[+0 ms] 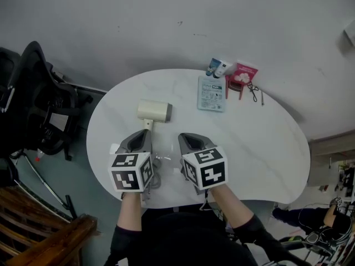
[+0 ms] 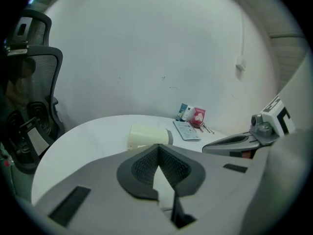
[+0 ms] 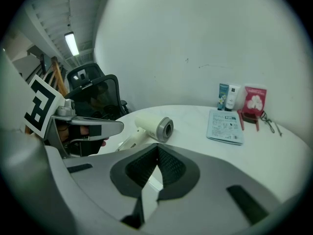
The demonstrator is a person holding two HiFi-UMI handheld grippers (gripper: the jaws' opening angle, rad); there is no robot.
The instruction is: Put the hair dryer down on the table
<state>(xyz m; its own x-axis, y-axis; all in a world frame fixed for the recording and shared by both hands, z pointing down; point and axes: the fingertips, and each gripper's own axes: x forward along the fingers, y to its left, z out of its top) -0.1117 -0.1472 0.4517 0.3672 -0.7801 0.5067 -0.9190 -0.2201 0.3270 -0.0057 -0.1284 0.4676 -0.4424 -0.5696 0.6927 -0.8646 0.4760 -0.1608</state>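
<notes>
The cream hair dryer [image 1: 154, 110] lies on its side on the white table [image 1: 266, 148], its grey-rimmed nozzle to the right and its handle pointing back toward me. The left gripper [image 1: 141, 134] sits just behind the handle's end with its jaws shut and nothing between them. In the left gripper view the dryer [image 2: 148, 135] lies right beyond the closed tips [image 2: 158, 146]. The right gripper [image 1: 190, 137] rests beside it, also shut and empty, to the right of the handle. From the right gripper view the dryer [image 3: 152, 125] is ahead and to the left.
A pale blue packet [image 1: 211, 93], two small tubes [image 1: 217, 67], a red card pack [image 1: 242, 73] and a small metal tool [image 1: 254, 90] lie at the table's far side. A black office chair [image 1: 33, 98] stands to the left. Wooden furniture [image 1: 39, 220] is at lower left.
</notes>
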